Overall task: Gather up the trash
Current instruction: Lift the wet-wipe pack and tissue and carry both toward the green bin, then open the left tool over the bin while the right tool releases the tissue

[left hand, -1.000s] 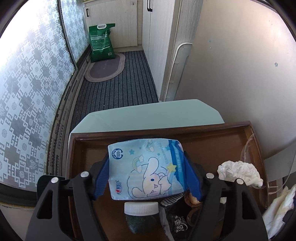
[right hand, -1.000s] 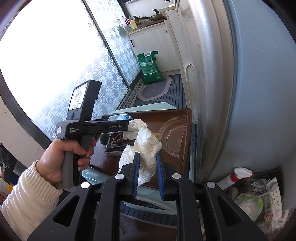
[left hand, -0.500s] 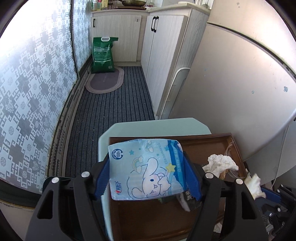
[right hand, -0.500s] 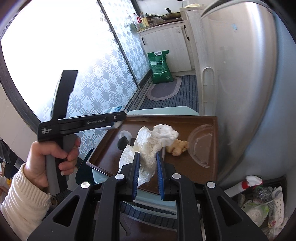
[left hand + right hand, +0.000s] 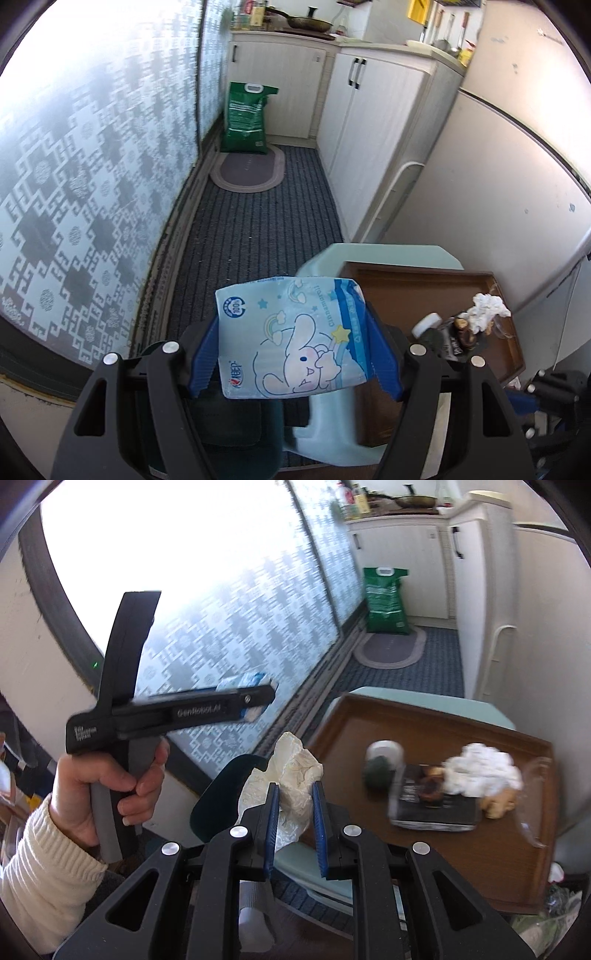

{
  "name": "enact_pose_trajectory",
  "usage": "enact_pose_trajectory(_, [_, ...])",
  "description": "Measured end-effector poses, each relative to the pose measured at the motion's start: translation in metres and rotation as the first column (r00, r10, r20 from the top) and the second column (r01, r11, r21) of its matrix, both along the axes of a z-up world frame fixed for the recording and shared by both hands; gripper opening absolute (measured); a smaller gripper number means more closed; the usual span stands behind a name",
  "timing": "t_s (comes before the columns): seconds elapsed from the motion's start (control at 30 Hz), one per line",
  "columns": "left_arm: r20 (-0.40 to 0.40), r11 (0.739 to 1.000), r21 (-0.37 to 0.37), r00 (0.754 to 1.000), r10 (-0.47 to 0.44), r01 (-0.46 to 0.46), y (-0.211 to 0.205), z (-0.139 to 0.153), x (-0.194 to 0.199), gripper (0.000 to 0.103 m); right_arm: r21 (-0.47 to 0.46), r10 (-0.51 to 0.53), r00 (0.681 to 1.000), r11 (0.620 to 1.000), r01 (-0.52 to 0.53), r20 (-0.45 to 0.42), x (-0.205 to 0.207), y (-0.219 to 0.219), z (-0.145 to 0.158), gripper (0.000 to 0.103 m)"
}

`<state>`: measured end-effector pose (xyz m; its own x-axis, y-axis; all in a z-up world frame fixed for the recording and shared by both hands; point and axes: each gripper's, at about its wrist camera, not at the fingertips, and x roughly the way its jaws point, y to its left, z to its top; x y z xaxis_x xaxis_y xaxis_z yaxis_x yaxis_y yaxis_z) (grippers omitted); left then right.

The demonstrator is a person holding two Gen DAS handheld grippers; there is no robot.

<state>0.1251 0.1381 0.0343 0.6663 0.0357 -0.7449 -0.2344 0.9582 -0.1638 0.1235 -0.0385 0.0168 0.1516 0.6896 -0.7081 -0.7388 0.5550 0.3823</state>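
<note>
My left gripper [image 5: 293, 343] is shut on a light blue cartoon-rabbit tissue packet [image 5: 291, 336] and holds it in the air to the left of the brown tray [image 5: 406, 291], above a dark green bin [image 5: 229, 435]. My right gripper [image 5: 294, 805] is shut on a crumpled white plastic bag [image 5: 291, 775], left of the tray [image 5: 436, 856]. On the tray lie a white crumpled tissue [image 5: 480, 770], a dark snack wrapper [image 5: 432, 805], a white-capped jar [image 5: 382, 760] and a brownish scrap [image 5: 498, 803]. The left gripper also shows in the right wrist view [image 5: 258, 698].
The tray rests on a pale green stool [image 5: 332, 424]. A dark bin rim [image 5: 221, 794] shows beside the stool. A green sack [image 5: 245, 118] and oval mat [image 5: 247, 171] lie far down the corridor. A fridge wall [image 5: 498, 184] stands right. More trash lies at the lower right [image 5: 546, 912].
Both grippers have moved left and away from the tray, each carrying its item. The tissue packet now hangs over the floor and bin instead of over the tray.
</note>
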Motion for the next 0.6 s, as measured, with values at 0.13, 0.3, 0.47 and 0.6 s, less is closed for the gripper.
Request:
enact_pose_trajectory(0.13, [0.004,0.999,-0.009,0.999,0.04,-0.04,0.028,-0.001,-0.016,0.073,-0.04,0.061,0.998,0.997,-0.061,0.001,-0.015,0.037,-0.01,0.018])
enact_pose_trajectory(0.3, [-0.004,0.996,-0.025,0.997,0.081,-0.081,0.055,-0.006,-0.032,0.073,-0.091,0.107,0.994,0.99,-0.107,-0.004,-0.027,0.075,-0.026,0.018])
enact_pose_trajectory(0.47, [-0.018,0.995,-0.018,0.995,0.094,-0.094,0.072,-0.014,-0.045,0.073,-0.145,0.136,0.991,0.98,-0.136,-0.013,-0.035,0.108,-0.047,0.018])
enact_pose_trajectory(0.6, [-0.04,0.995,-0.002,0.994,0.101,-0.101,0.081,-0.024,-0.057,0.073,-0.173,0.166,0.986,0.971,-0.165,-0.009,-0.041,0.132,-0.059,0.021])
